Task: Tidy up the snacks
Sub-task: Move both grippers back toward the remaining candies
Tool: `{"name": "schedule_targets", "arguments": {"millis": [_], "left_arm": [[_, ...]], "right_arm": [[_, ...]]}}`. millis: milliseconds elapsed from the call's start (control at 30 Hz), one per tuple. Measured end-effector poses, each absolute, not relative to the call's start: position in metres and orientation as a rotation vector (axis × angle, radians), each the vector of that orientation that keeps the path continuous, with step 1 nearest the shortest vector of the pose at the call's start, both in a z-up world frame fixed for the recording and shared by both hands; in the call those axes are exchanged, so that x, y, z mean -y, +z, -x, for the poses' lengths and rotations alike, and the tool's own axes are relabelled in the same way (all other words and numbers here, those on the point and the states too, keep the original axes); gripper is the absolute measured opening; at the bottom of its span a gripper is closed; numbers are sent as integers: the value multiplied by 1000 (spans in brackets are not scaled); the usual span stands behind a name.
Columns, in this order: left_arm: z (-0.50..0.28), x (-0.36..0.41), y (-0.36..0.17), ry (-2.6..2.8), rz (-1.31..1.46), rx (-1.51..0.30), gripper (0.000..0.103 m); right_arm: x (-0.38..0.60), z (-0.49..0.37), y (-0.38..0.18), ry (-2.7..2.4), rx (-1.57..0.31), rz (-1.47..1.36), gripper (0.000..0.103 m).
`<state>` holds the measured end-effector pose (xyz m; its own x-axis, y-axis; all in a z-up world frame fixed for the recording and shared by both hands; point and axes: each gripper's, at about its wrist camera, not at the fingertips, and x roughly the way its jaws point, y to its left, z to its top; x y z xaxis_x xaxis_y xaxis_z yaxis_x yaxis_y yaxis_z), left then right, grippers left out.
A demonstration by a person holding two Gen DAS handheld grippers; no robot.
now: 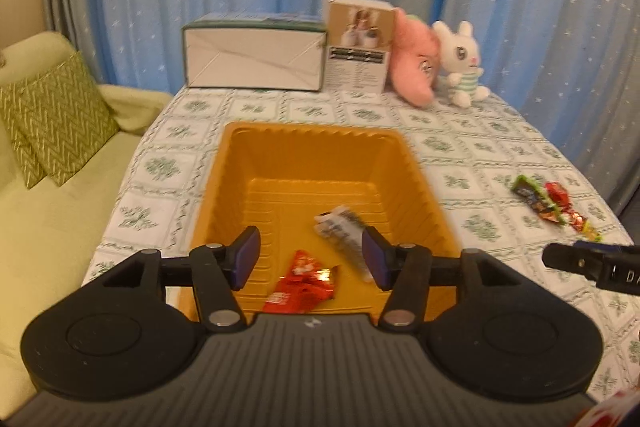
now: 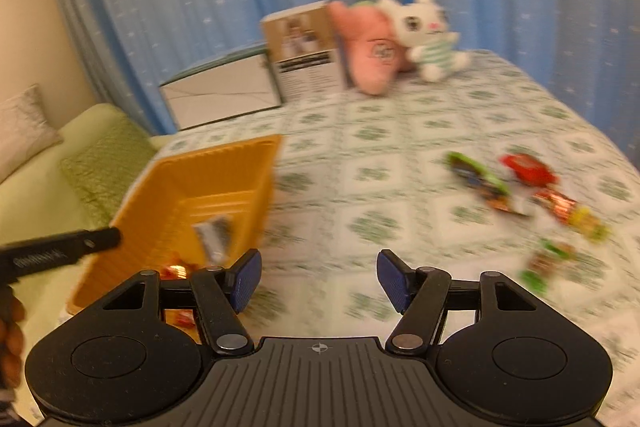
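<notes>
Snacks are in two places here. On the far left stands a pale green sofa (image 1: pixel 60 227) with a green zigzag cushion (image 1: pixel 56 115). Next to it the table carries a white cloth with green leaf print (image 1: pixel 360 115). On this cloth, left of the middle, sits the orange tray (image 1: pixel 312 147). Inside the tray lie a red wrapper (image 1: pixel 302 279) near the front wall and a white and black packet (image 1: pixel 340 227) a little behind it.

The left gripper (image 1: pixel 311 261) hangs over the front part of the tray. Its blue pads (image 1: pixel 248 259) are apart and nothing is between them; the red wrapper lies below the gap, not touched.

At the back edge of the table a white box (image 1: pixel 254 57) lies flat, then a brown box (image 1: pixel 358 43) stands upright, then a pink plush (image 1: pixel 414 61) and a white rabbit plush (image 1: pixel 460 63) lean together.

The right gripper (image 2: pixel 319 281) is over bare cloth, just right of the tray, with its fingers also spread and empty. Further right, loose snacks lie on the cloth: a green packet (image 2: pixel 480 183), a red packet (image 2: pixel 528 167) and several small candies (image 2: pixel 568 215) near them, all blurred.
</notes>
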<state>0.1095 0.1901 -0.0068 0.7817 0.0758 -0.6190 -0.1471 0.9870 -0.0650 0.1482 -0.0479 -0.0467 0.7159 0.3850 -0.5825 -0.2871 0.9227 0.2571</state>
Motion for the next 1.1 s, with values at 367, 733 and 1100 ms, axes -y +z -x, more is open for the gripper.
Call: {"name": "schedule_targets", "arguments": {"millis": [367,733,1100], "left_arm": [[-99,-108,8,-1,91,-654,70],[-99,-29,6,-121,54,-653,81],[-122,17,-6,-176,21,-689,96]], "right_arm": [[162,-109,-38,187,-636,-204,65],[236,-89,-33,75,-611,-258,65],[248,-96,-35,59,-600,-248,73]]}}
